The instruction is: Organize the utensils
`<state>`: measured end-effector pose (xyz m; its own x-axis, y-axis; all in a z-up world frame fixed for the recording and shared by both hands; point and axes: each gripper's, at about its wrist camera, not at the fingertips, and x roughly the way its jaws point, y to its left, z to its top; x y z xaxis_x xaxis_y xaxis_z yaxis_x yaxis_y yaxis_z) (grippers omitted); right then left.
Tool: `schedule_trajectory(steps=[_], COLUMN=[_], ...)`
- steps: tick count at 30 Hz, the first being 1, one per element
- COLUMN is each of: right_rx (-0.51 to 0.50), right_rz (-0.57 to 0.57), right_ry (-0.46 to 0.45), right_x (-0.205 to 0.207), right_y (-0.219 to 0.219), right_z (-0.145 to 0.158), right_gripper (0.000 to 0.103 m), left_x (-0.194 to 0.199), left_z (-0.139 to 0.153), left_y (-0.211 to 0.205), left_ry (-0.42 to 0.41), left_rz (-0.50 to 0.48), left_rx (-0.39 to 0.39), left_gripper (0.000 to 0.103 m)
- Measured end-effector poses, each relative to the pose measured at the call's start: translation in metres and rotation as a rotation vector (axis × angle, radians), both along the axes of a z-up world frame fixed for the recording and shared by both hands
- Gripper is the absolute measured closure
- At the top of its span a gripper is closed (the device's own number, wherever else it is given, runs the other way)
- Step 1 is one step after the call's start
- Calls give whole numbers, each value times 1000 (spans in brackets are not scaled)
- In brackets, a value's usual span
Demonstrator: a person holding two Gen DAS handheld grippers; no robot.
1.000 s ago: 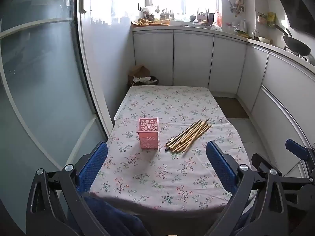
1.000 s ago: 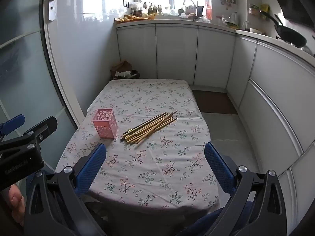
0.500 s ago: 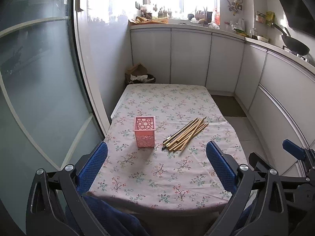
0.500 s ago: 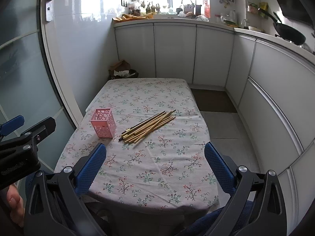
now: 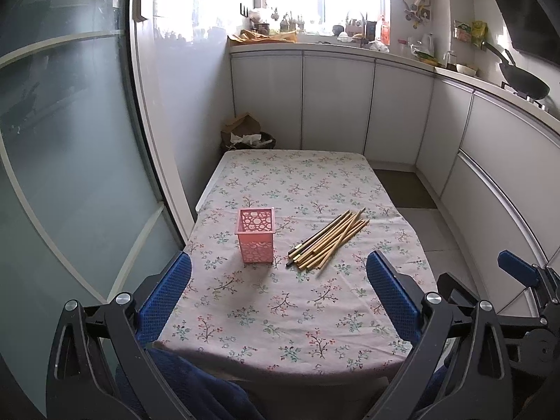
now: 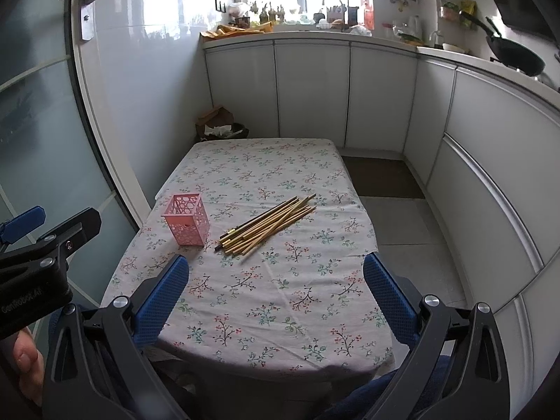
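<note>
A pink perforated square holder (image 5: 256, 235) (image 6: 186, 218) stands upright and empty on the floral tablecloth (image 5: 301, 301). To its right lies a loose bundle of wooden chopsticks (image 5: 328, 238) (image 6: 267, 225), angled toward the far right. My left gripper (image 5: 279, 294) hangs open above the table's near edge, nothing between its blue pads. My right gripper (image 6: 276, 295) is open too, back from the chopsticks. The left gripper's body also shows at the left side of the right wrist view.
The table (image 6: 280, 346) stands in a narrow kitchen with a frosted glass door (image 5: 70, 175) on the left and white cabinets (image 5: 336, 105) behind and right. A bin with a cardboard box (image 5: 246, 136) sits on the floor past the far edge. A wok (image 5: 523, 82) rests on the counter.
Both grippers have risen and drawn back a little; the table sits lower and farther in both views. The holder and chopsticks have not moved.
</note>
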<state>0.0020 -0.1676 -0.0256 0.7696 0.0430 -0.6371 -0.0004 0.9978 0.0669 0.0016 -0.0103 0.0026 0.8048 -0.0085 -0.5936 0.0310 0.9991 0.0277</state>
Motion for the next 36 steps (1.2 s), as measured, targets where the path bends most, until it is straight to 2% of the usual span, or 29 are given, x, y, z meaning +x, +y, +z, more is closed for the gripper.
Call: schedule_trajectory(steps=[36], right_rx=[2], right_rz=[-5], right_ry=[-4], right_x=[0], right_y=[-3], right_z=[-2], right_gripper=[6], left_x=[2], left_z=[2], left_y=[4], left_ry=[7], left_rz=[-7], left_rx=[-18], left_gripper=[7])
